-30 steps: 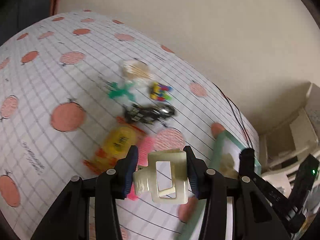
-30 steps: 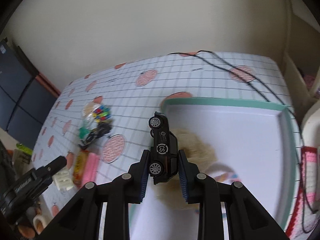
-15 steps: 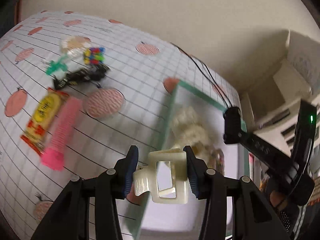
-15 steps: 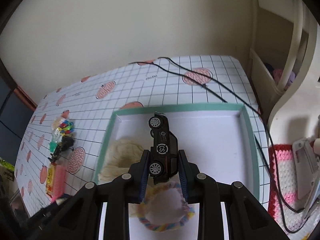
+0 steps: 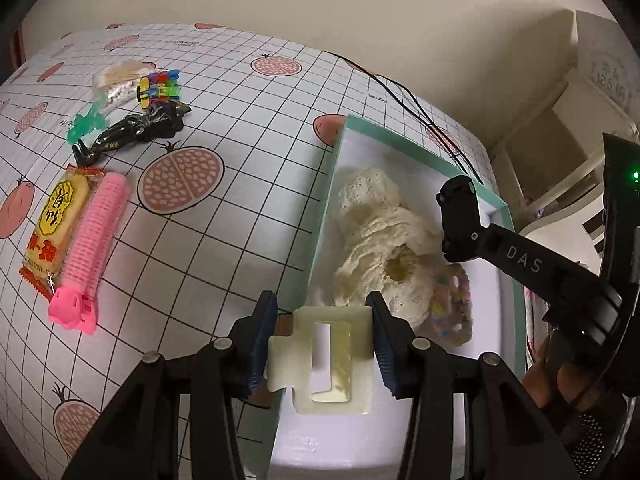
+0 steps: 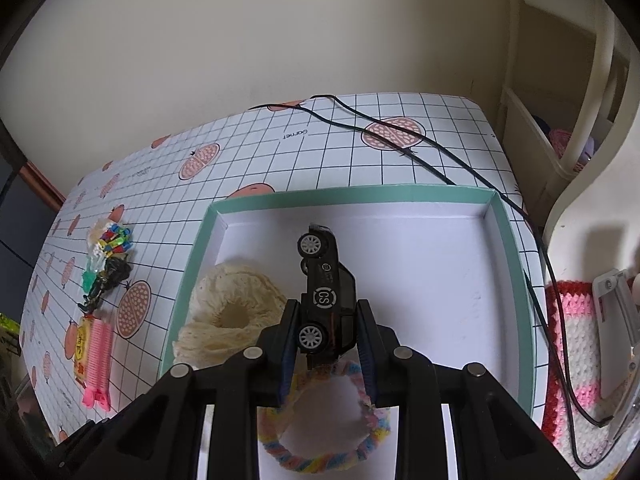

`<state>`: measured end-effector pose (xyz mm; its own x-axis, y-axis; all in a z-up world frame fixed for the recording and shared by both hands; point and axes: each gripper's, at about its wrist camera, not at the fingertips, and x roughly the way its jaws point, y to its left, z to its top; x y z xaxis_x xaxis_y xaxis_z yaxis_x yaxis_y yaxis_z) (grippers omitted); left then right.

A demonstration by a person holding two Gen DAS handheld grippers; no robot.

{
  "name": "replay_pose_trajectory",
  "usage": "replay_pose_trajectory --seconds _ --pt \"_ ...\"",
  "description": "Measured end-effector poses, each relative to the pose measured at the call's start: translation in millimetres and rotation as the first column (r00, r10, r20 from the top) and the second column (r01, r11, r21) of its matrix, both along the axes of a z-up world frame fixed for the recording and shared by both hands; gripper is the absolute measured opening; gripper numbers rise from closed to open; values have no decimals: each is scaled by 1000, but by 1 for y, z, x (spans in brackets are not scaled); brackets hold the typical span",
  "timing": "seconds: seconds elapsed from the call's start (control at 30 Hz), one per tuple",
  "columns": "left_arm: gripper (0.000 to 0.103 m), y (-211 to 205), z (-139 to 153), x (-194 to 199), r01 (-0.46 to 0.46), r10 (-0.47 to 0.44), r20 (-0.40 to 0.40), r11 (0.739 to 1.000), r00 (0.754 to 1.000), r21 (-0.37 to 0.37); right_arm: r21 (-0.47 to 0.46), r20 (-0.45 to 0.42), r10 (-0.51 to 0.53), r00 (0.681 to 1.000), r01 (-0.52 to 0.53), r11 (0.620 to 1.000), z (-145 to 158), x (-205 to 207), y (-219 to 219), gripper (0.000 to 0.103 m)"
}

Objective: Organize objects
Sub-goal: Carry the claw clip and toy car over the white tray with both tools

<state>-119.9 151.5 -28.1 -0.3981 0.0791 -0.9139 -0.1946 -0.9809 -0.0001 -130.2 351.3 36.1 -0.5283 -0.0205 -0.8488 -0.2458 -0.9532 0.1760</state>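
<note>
Plain cream wall (image 6: 248, 40), white shelf unit (image 6: 560, 128), grid-patterned tablecloth (image 6: 400, 152)

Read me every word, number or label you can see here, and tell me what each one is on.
"CS": toy car door, circled.
"DAS": right gripper arm.
"Garnet": tablecloth, upside down.
Snack packet: large characters, too stylised to read.
Small roundel above "CS": too small to read.

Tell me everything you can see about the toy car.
The toy car is small, glossy black, seemingly die-cast, with silver-spoked wheels and a circled "CS" on its door. It is turned on its side, nose pointing away, clamped at its rear half between the fingers of the right hand-held gripper, above the white inside of the box.
</note>
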Motion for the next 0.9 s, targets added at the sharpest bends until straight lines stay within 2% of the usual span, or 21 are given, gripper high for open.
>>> replay_pose_trajectory --seconds 0.2,0.57,0.77,0.9 --pt "48 -4 4 -6 -6 6 -8 1000 1000 -16 6 3 20 1000 -20 1000 -1 -2 -8 29" --pt "48 -38 9 -13 -108 108 -3 994 994 -2 44 -5 88 996 -88 995 1 -8 -36 29" --pt "48 -30 24 -10 -60 61 -24 998 998 29 43 -46 72 996 -70 997 14 -6 -32 30" --pt "49 -18 32 -5 -10 11 -55 1000 998 19 25 -61 51 997 -50 998 21 -5 -29 31"
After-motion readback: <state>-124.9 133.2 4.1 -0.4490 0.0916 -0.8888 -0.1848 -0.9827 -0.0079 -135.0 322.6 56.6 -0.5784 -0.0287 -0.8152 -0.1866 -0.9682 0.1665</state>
